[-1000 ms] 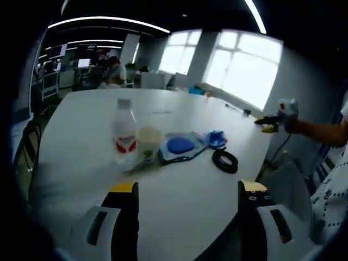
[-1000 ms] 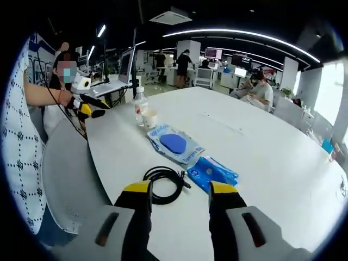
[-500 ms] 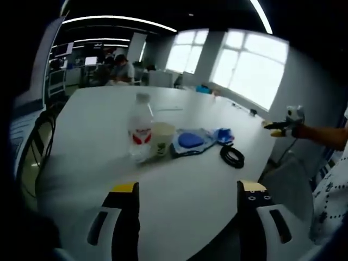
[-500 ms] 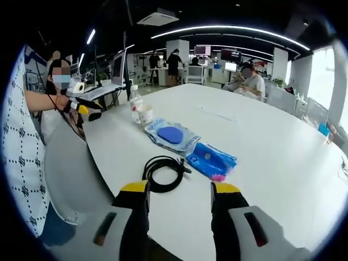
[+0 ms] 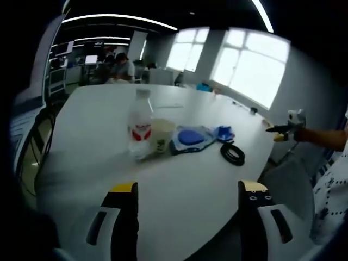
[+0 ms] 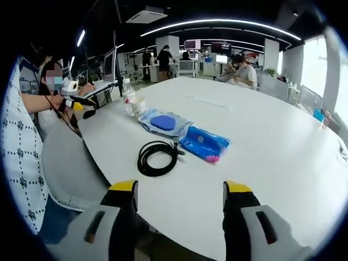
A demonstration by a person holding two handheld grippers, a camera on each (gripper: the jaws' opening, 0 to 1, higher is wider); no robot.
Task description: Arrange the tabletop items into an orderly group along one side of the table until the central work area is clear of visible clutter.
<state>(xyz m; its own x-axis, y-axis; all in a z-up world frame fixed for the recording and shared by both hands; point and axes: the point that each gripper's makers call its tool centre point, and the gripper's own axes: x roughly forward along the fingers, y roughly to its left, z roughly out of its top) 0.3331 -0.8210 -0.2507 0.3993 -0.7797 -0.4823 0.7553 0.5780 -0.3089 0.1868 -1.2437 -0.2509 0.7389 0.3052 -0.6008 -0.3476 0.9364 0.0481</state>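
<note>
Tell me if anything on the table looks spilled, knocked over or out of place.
Nothing stands out. The water bottle and paper cup stand upright side by side, with no spill visible. The blue packet, the blue pouch and the coiled black cable lie flat in a row near the table's edge.

Window glare, soft blur, fisheye edges

Open-plan office w/ large white table (image 6: 283, 147). Bright windows (image 5: 247, 68) line far right wall in left gripper view; curved ceiling light strips (image 6: 217, 24) overhead. Desks, monitors (image 6: 191, 44), seated people at far end.
</note>
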